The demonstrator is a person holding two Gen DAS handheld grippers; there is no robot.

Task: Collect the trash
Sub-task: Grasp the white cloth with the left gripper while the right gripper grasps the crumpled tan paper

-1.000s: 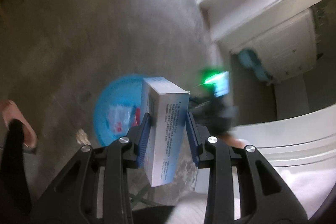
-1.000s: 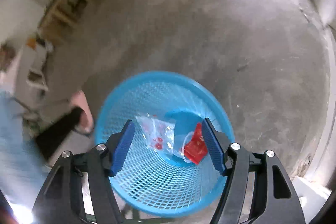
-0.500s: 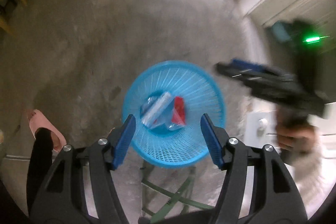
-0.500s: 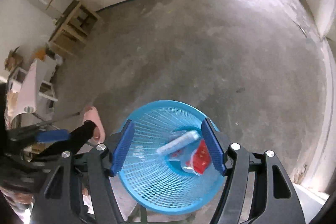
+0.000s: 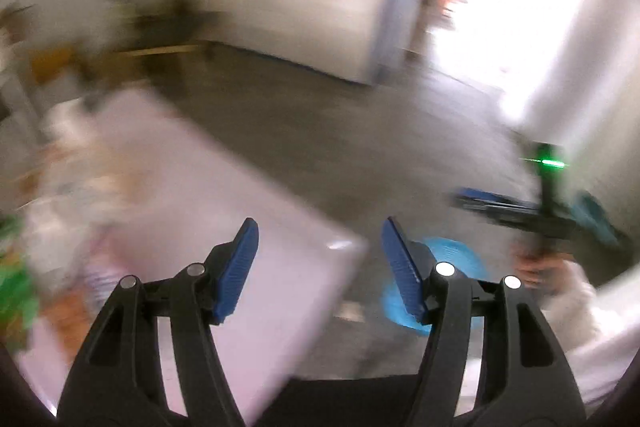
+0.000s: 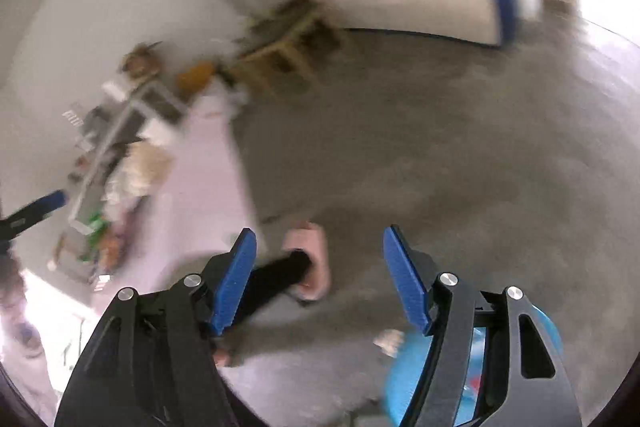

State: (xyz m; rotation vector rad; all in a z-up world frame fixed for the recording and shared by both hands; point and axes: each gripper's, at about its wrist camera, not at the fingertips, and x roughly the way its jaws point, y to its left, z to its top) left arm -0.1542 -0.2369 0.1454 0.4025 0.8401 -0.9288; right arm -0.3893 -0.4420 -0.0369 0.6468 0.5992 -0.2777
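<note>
**Spotter:** Left gripper (image 5: 320, 267) of yours stands wide, its blue ribbed pads (image 5: 236, 269) well apart and nothing between them. Its jaws have just been opening. Behind the gap you see the near corner of the pale pink tabletop (image 5: 208, 195) and grey concrete floor (image 5: 360, 131).

**Operator:** Where is the bin?

**Spotter:** In your left wrist view the round blue plastic mesh basket (image 5: 460, 259) sits low on the floor, just right of the right-hand pad and partly hidden by that finger. It is blurred, so you cannot make out what lies in it.

**Operator:** And my right side?

**Spotter:** Your right gripper (image 6: 316, 275) is wide too, with empty space between its pads. Through the gap you look down on a pink slipper (image 6: 314, 259) and a black trouser leg (image 6: 276, 279) on the floor. The same blue basket (image 6: 408, 375) shows at the near right, mostly behind the right finger. A small pale scrap (image 6: 390, 341) lies on the floor just left of its rim.

**Operator:** Anything left on the table?

**Spotter:** At the far left of your left view, blurred clutter (image 5: 16, 291) with green and orange patches covers the tabletop; you cannot tell the items apart. Your right gripper also shows there at the right, held in a hand (image 5: 536, 267) with a white sleeve.
</note>
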